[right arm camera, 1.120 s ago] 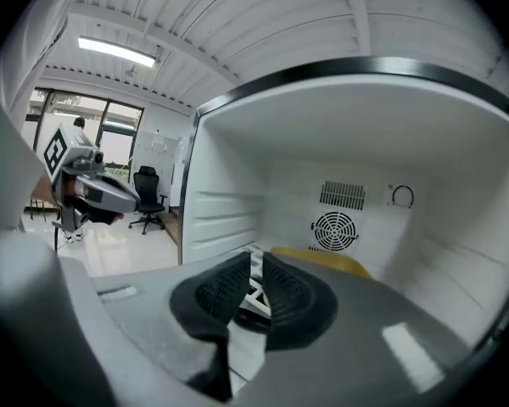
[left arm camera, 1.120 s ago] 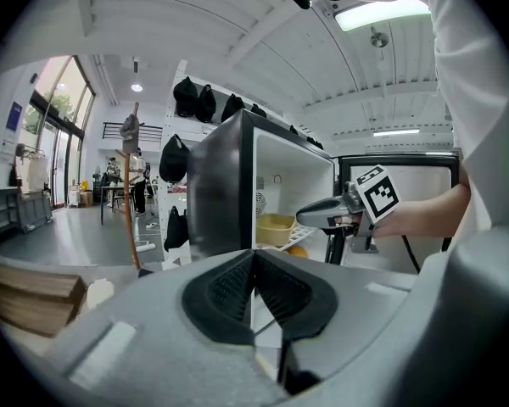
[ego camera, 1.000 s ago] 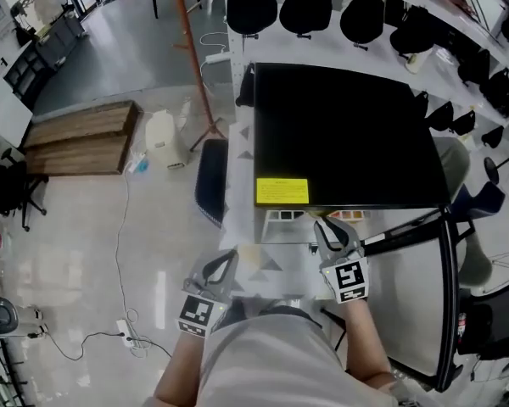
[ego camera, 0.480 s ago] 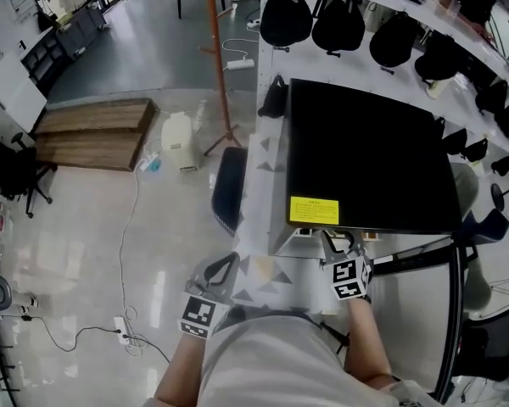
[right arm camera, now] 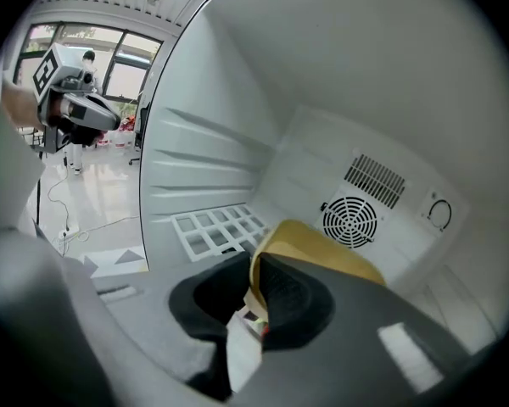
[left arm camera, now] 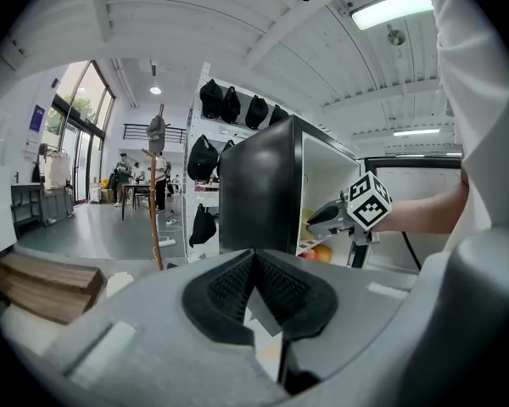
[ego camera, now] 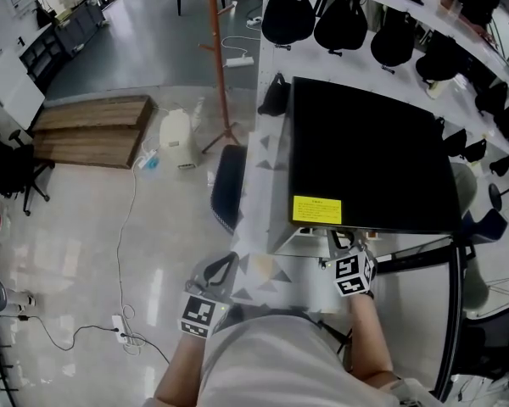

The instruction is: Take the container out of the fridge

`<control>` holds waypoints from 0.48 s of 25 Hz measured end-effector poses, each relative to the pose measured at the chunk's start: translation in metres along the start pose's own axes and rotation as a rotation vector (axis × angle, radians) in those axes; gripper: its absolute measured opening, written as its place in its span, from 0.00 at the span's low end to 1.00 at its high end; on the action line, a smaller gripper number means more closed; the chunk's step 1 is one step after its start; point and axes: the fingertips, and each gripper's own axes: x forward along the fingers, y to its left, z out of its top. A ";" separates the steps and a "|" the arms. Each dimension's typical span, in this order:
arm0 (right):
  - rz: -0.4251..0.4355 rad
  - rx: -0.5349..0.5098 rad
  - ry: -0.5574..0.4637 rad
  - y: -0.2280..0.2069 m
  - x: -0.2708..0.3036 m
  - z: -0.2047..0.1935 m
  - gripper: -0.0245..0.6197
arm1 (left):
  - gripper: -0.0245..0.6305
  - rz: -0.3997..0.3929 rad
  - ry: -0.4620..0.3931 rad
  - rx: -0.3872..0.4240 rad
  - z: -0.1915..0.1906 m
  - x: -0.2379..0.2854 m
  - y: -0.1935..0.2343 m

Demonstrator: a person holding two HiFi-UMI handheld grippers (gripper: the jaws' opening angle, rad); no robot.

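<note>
A black fridge [ego camera: 365, 151] stands before me with its door [ego camera: 448, 312] swung open to the right. My right gripper [ego camera: 338, 241] reaches into its white interior. In the right gripper view, a tan container [right arm camera: 322, 248] sits on the fridge floor, and the right gripper [right arm camera: 253, 299] has its jaws closing, pads pinching the container's near rim. My left gripper [ego camera: 225, 263] hangs close to my body, left of the fridge, shut with nothing in it. The left gripper view shows its pads [left arm camera: 276, 287] meeting and the right gripper [left arm camera: 318, 220] at the fridge opening.
A fan grille [right arm camera: 350, 220] and a white grid shelf [right arm camera: 216, 227] lie inside the fridge. Black bags [ego camera: 339, 19] hang on the wall rack above. A wooden coat stand [ego camera: 216, 49], a white jug [ego camera: 176, 140], a wooden pallet [ego camera: 89, 134] and a floor cable [ego camera: 123, 227] are to the left.
The right gripper has pushed forward from the fridge's front edge into its interior. The left gripper has stayed where it was.
</note>
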 end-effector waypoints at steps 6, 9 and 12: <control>0.007 0.042 -0.033 0.004 -0.008 -0.001 0.09 | 0.05 -0.018 -0.005 0.001 0.001 0.001 -0.002; 0.011 0.044 -0.057 0.008 -0.015 0.004 0.09 | 0.05 -0.037 -0.006 0.004 0.002 0.004 -0.005; 0.002 0.056 -0.073 0.011 -0.026 0.006 0.09 | 0.05 -0.076 -0.006 0.011 0.002 0.010 -0.012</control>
